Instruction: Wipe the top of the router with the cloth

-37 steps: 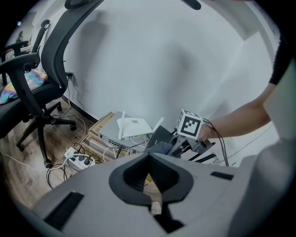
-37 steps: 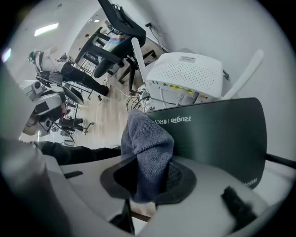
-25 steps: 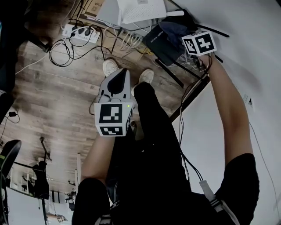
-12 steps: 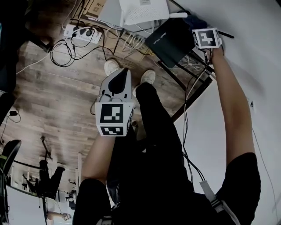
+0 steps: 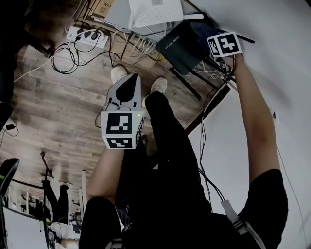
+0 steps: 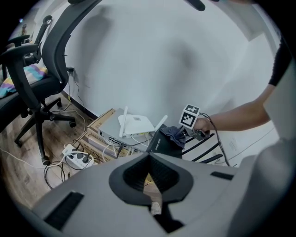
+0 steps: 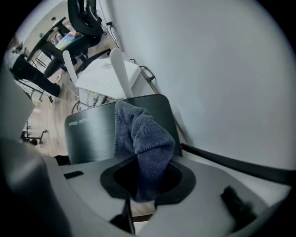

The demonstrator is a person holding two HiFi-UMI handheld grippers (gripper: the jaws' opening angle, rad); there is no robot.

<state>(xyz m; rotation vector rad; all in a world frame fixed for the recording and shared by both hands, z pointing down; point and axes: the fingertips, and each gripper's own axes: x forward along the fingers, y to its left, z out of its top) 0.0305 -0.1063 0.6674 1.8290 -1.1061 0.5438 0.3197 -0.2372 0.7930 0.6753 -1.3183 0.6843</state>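
A black router lies flat beside the white wall, with a dark blue cloth resting on its top at the wall-side end. My right gripper is shut on the cloth, which hangs out of the jaws onto the router's brushed top. My left gripper hangs over the person's legs, well short of the router, jaws together and holding nothing. From the left gripper view, the router, the cloth and the right gripper's marker cube lie ahead.
A white router with upright antennas sits on flat boxes just beyond the black one. A power strip and loose cables lie on the wooden floor. Black antennas run along the wall. An office chair stands far left.
The right gripper dragged the cloth across the router's top toward the wall side, then came back slightly. The left gripper has hardly moved.
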